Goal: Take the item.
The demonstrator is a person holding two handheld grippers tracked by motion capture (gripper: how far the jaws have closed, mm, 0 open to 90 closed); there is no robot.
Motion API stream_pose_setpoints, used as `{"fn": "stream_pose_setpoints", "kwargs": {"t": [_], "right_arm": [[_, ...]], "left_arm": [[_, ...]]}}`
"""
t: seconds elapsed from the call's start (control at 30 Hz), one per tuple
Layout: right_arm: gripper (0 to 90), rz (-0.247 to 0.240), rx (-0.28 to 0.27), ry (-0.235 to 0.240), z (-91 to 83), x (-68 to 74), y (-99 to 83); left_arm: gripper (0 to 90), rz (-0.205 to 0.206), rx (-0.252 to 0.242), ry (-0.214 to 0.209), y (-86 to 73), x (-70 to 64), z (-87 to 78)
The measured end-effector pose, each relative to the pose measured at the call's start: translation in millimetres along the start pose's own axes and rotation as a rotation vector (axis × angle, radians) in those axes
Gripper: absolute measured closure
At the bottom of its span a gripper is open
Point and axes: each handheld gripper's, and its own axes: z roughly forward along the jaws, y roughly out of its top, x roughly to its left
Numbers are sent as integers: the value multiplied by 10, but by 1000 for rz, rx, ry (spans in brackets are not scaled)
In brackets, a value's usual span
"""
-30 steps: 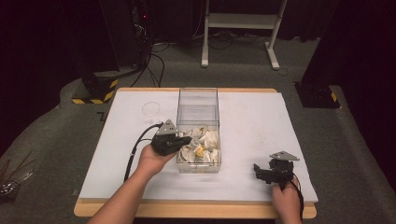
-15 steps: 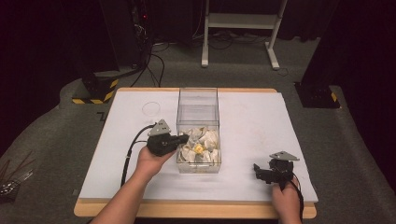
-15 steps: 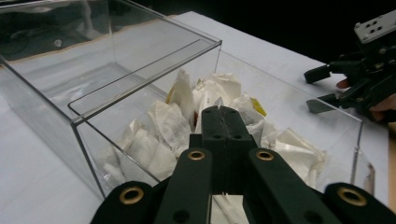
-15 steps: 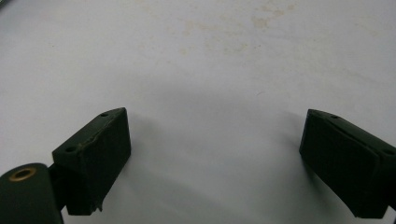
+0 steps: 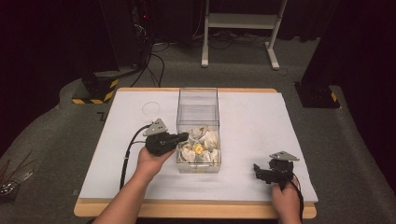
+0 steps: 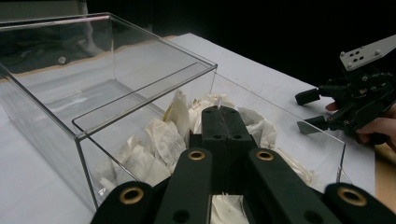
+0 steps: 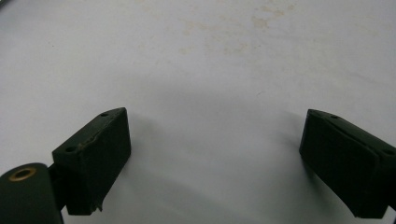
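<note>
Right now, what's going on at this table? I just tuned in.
A person holds a gripper in each hand at a white table. The left gripper, jaws shut, sits at the left wall of a clear box whose near end holds crumpled white packets; whether it pinches anything cannot be told. The right gripper rests on the table near the front edge, jaws open and empty.

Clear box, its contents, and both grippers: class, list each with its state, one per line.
Clear box: upright, no lid on, far half bare.
White packets: heaped in the near half.
Left gripper: shut, over the packets, whether it pinches one is hidden.
Right gripper: open, nothing between its jaws, over the white table.
</note>
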Motion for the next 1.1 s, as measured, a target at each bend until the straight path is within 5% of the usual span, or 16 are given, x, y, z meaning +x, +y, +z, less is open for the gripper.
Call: {"fn": "stream_pose_setpoints", "kwargs": {"t": [1.1], "right_arm": [[90,0,0,0,0,1,0]], "left_arm": [[900,-39,-113,32,129,116,-294]]}}
